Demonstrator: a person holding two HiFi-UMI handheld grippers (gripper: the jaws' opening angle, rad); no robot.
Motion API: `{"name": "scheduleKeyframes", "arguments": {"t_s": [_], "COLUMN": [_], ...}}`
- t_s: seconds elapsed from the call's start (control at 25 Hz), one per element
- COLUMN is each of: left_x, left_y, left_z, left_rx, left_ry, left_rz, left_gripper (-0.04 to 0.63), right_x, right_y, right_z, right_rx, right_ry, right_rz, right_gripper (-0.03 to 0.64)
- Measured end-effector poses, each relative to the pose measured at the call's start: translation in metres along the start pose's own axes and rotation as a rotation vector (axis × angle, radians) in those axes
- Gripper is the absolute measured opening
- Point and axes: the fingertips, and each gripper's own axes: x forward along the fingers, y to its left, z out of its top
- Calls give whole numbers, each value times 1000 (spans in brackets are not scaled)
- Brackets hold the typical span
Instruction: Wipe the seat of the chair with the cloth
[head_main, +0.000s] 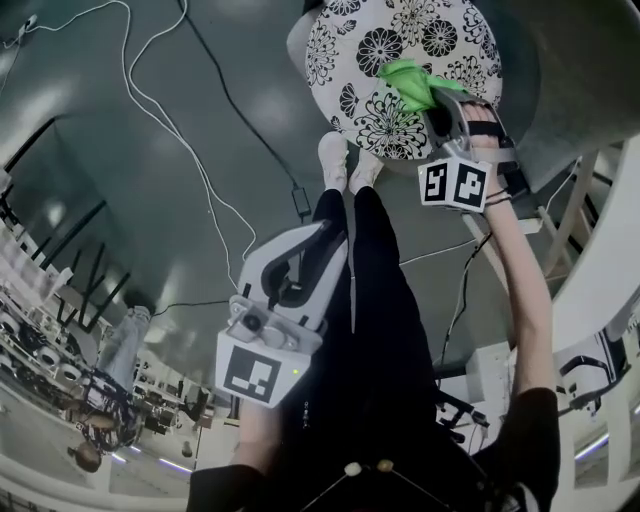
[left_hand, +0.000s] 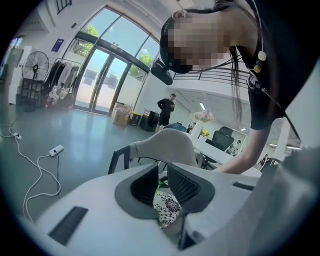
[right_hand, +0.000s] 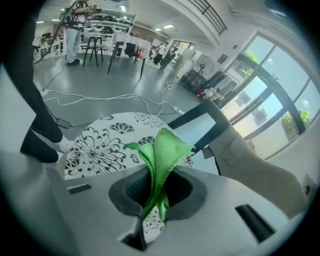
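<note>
The chair's round seat (head_main: 400, 50), with a black-and-white flower print, is at the top of the head view. My right gripper (head_main: 440, 105) reaches over the seat's near right part and is shut on a bright green cloth (head_main: 412, 85), which bunches out ahead of the jaws above the seat. In the right gripper view the cloth (right_hand: 162, 147) stands up between the jaws of the right gripper (right_hand: 159, 177), with the seat (right_hand: 100, 145) below. My left gripper (head_main: 305, 255) hangs back by the person's legs, jaws close together and holding nothing. A strip of the seat (left_hand: 167, 207) shows through the left gripper (left_hand: 163, 177).
The chair's pale backrest (right_hand: 250, 155) rises beyond the seat. The person's white shoes (head_main: 345, 160) stand at the seat's near edge. Cables (head_main: 170, 120) and a power strip (left_hand: 55, 149) lie on the grey floor. A white table frame (head_main: 590, 230) is at right. Another person (right_hand: 75, 30) stands far off by tables.
</note>
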Motion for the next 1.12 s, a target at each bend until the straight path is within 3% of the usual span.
{"name": "scheduleKeyframes", "arguments": {"t_s": [0.2, 0.44, 0.64, 0.84, 1.12], "left_x": [-3, -3, -2, -4, -5], "left_y": [-2, -8, -14, -14, -17], "left_z": [-3, -9, -11, -8, -6], "left_rx": [5, 5, 9, 15, 2], "left_ry": [11, 14, 19, 12, 1], "left_rz": [6, 6, -3, 8, 15], "left_gripper": [58, 58, 58, 58, 58], "right_x": [40, 78, 92, 86, 62], "right_y": [-57, -86, -62, -40, 23], "right_z": [-61, -104, -100, -97, -91], "right_rx": [-64, -15, -67, -3, -8], "right_ry": [141, 231, 223, 211, 186], "right_rz": [-104, -90, -3, 14, 91], "right_gripper": [51, 51, 51, 51, 51]}}
